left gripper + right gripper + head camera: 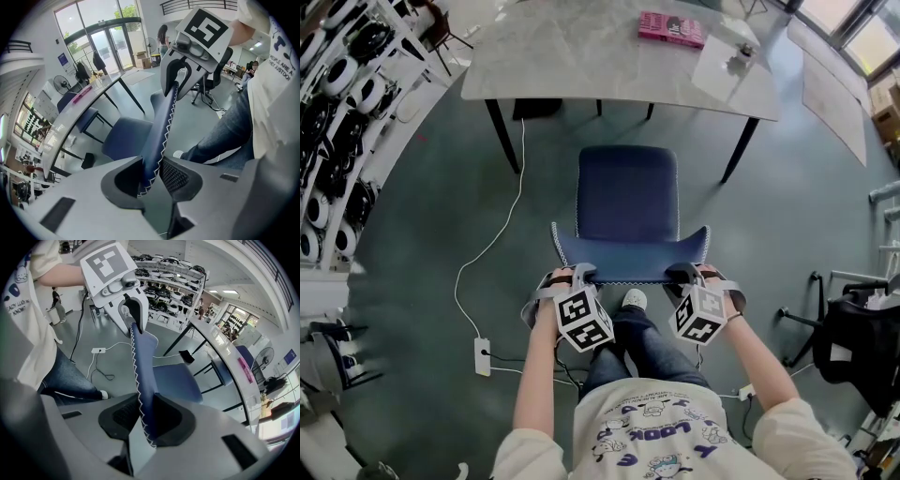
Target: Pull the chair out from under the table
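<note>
Chair (628,202), clamped by left tool (578,274) and right tool (690,274), is being pulled from worktop (581,56); steady backward pull needed next.

The chair (628,202) is upholstered in dark blue, with white zigzag stitching run along the edges of its seat and backrest. It is stood upright on the floor, its seat turned toward the table (581,56) and shown wholly clear of the tabletop's near edge. The backrest (630,255) is curved, its two ends flared outward. It is clamped at its top edge at both ends, by the left gripper (578,275) and by the right gripper (692,274). The table is topped in pale grey, marbled, and is carried on dark, slanted legs.
</note>
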`<act>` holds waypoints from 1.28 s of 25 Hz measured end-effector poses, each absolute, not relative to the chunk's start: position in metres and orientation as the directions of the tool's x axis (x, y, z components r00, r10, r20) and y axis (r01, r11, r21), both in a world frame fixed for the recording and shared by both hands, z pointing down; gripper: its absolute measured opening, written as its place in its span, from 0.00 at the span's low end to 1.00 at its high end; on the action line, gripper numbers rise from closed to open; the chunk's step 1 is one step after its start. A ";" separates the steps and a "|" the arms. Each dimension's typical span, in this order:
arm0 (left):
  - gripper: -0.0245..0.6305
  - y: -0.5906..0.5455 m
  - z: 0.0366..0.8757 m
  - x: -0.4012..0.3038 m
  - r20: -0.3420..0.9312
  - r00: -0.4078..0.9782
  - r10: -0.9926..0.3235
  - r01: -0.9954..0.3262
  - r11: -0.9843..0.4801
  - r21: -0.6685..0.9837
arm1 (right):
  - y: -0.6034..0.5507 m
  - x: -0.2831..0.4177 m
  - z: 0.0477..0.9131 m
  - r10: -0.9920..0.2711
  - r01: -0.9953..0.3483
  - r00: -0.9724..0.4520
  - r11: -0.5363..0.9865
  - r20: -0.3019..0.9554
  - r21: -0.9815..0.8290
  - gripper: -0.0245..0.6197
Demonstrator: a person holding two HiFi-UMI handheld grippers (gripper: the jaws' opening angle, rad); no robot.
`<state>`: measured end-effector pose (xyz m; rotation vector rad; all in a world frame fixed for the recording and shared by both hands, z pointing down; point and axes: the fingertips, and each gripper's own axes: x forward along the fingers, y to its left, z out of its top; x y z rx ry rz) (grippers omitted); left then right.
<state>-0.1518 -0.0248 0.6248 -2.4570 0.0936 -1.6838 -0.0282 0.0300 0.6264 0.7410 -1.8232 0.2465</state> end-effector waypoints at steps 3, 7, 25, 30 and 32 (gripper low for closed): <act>0.23 -0.010 0.625 -0.158 0.921 0.365 -0.136 0.046 -0.985 -0.164 | 0.045 -0.035 0.627 -0.365 -0.594 -0.204 0.784 0.908 0.182 0.18; 0.23 0.009 0.626 -0.170 0.923 0.362 -0.128 0.057 -0.986 -0.159 | 0.064 -0.046 0.628 -0.363 -0.597 -0.200 0.782 0.910 0.180 0.18; 0.22 0.091 0.623 -0.217 0.931 0.353 -0.094 0.077 -0.989 -0.128 | 0.144 -0.092 0.628 -0.343 -0.598 -0.180 0.782 0.922 0.175 0.18; 0.22 0.107 0.623 -0.224 0.932 0.353 -0.087 0.084 -0.989 -0.124 | 0.160 -0.099 0.629 -0.341 -0.603 -0.173 0.778 0.924 0.174 0.18; 0.23 0.112 0.624 -0.227 0.932 0.353 -0.085 0.084 -0.989 -0.121 | 0.166 -0.102 0.630 -0.339 -0.605 -0.171 0.777 0.925 0.172 0.18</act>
